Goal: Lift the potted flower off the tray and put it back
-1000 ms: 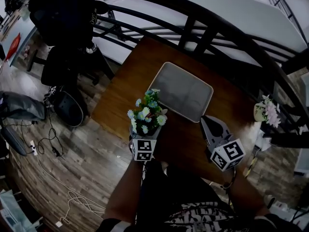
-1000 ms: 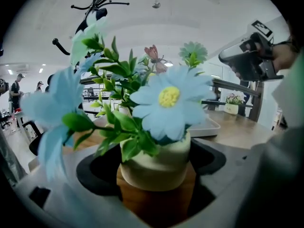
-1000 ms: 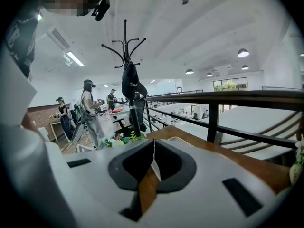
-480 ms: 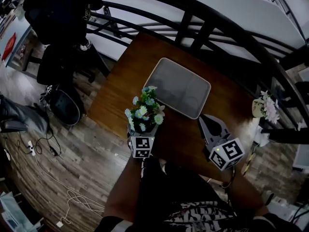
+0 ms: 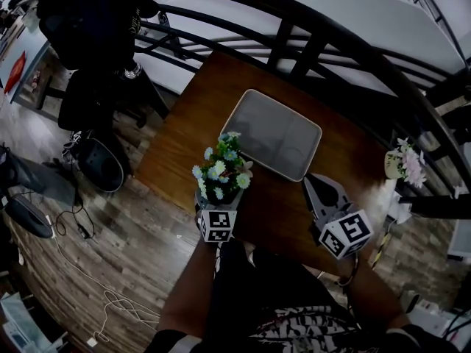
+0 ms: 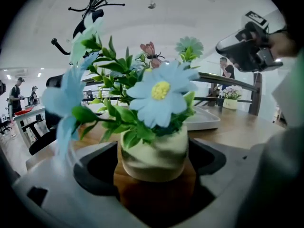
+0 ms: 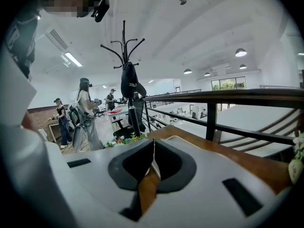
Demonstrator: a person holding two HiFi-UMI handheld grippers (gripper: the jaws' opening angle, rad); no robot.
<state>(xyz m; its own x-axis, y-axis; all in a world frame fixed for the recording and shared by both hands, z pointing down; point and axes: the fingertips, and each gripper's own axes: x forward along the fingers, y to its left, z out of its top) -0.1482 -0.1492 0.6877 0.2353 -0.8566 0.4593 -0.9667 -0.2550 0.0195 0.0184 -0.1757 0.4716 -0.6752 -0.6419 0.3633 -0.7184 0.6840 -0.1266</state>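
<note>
Jaws of left gripper (image 6: pixel 153 158) clamp the potted flower (image 6: pixel 160 90) beside the tray (image 6: pixel 207 119), blooms half-masking it; right gripper (image 7: pixel 153 161) keeps its jaws pressed together.

— What colours does the potted flower (image 6: pixel 153 127) have?
— Pale blue petals, a yellow centre, green leaves. The pot is cream with faint grey streaks.
— And the tray (image 5: pixel 272 134)?
— Plain grey, with a lighter rim. The table (image 5: pixel 346 160) is reddish-brown with a wood grain.
— The tools?
— The left gripper (image 5: pixel 220 198) and right gripper (image 5: pixel 315 181) are light grey with black lining at the jaws. Each cube has black-and-white square markers.
— The floor (image 5: pixel 140 271)?
— Grey-brown planks. The railing (image 5: pixel 324 31) is black.
</note>
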